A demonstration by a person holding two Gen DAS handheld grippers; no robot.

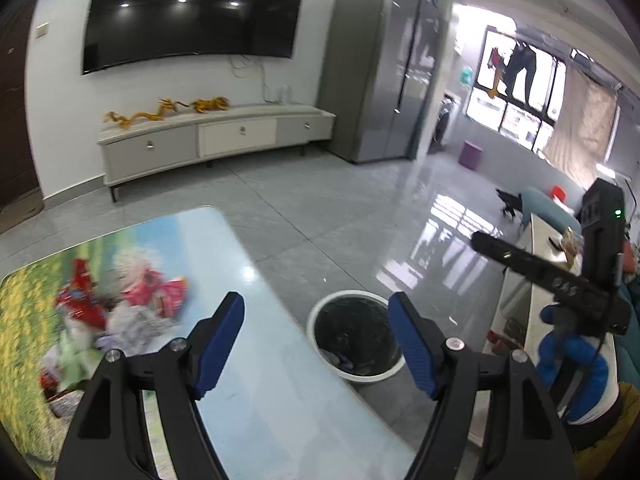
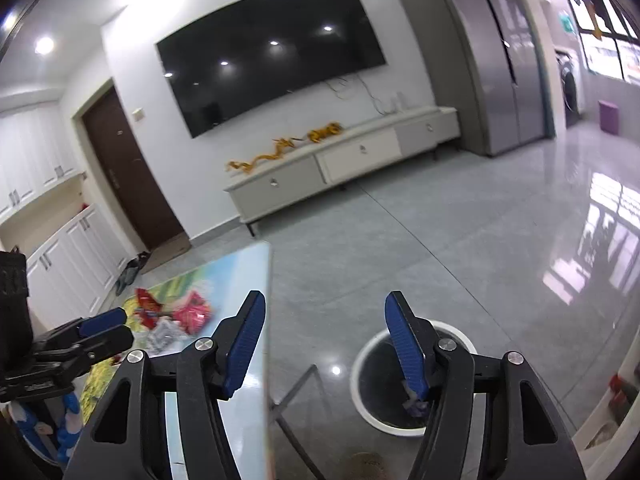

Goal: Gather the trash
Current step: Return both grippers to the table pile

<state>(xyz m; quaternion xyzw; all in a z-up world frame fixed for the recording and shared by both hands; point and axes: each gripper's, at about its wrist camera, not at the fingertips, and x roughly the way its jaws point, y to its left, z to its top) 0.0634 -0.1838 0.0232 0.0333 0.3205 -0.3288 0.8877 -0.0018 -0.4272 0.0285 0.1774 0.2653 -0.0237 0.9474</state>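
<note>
A pile of crumpled wrappers (image 1: 120, 308), red, pink and white, lies on the left part of the picture-printed glass table (image 1: 260, 380). Beside the table's right edge, a white-rimmed round bin (image 1: 312, 320) with a black liner stands on the floor, with a few scraps in its bottom (image 1: 348, 360). My left gripper (image 1: 316, 298) hangs open over the table edge, nothing between its blue pads. My right gripper (image 2: 325, 296) is open and empty too, above the gap between the table (image 2: 240, 280) and the bin (image 2: 360, 364). The wrappers (image 2: 176, 316) lie to its far left, next to the left gripper (image 2: 124, 326).
A low TV cabinet (image 1: 216, 140) stands along the far wall under a wall TV (image 1: 192, 12), with a grey fridge (image 1: 384, 80) to its right. Glossy grey floor tiles lie between. A purple stool (image 1: 471, 154) and a white side table (image 1: 548, 252) are at right; a dark door (image 2: 124, 176) at left.
</note>
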